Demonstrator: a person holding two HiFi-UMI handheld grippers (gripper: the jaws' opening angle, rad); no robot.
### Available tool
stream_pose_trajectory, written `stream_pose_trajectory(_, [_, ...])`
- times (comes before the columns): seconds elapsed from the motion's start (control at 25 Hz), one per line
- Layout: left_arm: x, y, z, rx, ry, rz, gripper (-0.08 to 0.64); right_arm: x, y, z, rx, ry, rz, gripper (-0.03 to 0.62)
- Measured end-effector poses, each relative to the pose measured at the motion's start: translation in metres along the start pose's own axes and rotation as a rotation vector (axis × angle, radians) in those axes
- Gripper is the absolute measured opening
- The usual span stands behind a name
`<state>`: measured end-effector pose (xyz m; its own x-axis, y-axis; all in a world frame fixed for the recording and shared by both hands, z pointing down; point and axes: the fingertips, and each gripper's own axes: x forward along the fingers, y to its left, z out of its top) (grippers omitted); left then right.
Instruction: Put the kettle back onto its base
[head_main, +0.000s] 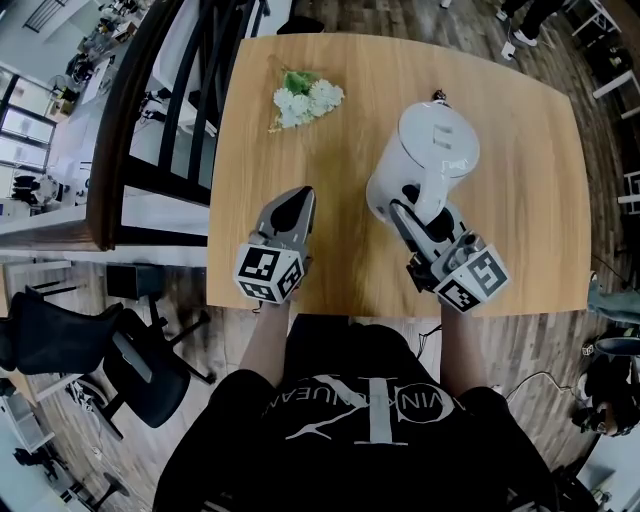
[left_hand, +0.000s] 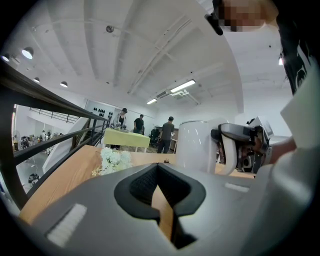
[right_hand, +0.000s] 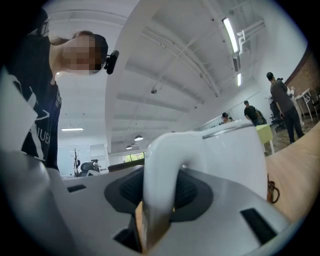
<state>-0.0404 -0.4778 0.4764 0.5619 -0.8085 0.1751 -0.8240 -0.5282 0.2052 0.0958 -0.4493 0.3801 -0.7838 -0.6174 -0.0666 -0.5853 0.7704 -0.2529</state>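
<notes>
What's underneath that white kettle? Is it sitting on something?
Only the wooden table shows around the kettle, whose handle the right gripper clamps. Its body covers whatever lies directly beneath, so no base can be seen.

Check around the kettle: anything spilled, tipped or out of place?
Nothing stands out. The white plastic kettle is upright, its handle between the right gripper's jaws. The light wooden table shows no spill. The small white flower bunch lies apart at the far side.
</notes>
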Motion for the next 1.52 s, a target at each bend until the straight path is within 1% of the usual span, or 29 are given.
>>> stream_pose_trajectory(0.32, [-0.001,0.000,0.000,0.000,0.001,0.011,0.002,-0.005,0.008,-0.006,-0.028,0.034,0.043,0.133])
stream_pose_trajectory(0.52, [-0.002,-0.003,0.001,0.002,0.000,0.014,0.003,-0.014,0.010,-0.009,-0.039,0.065,0.085,0.133])
stream_pose_trajectory(0.88, [-0.007,-0.008,0.000,0.001,-0.002,0.014,0.003,-0.023,0.014,-0.015,-0.071,0.165,0.218,0.135])
stream_pose_trajectory(1.08, [-0.008,-0.012,-0.001,-0.002,-0.003,0.014,0.002,-0.026,0.019,-0.019,-0.100,0.222,0.315,0.133])
stream_pose_trajectory(1.16, [-0.009,-0.013,-0.002,-0.002,-0.002,0.015,0.002,-0.028,0.020,-0.022,-0.108,0.247,0.336,0.133])
stream_pose_trajectory(1.28, [-0.010,-0.015,-0.001,0.000,-0.003,0.013,0.003,-0.035,0.019,-0.028,-0.111,0.266,0.315,0.133])
stream_pose_trajectory(1.4, [-0.009,-0.016,0.000,0.002,-0.003,0.010,0.002,-0.040,0.017,-0.032,-0.102,0.248,0.268,0.133])
stream_pose_trajectory(1.52, [-0.009,-0.017,-0.001,0.002,-0.002,0.006,0.002,-0.037,0.018,-0.035,-0.102,0.229,0.239,0.133])
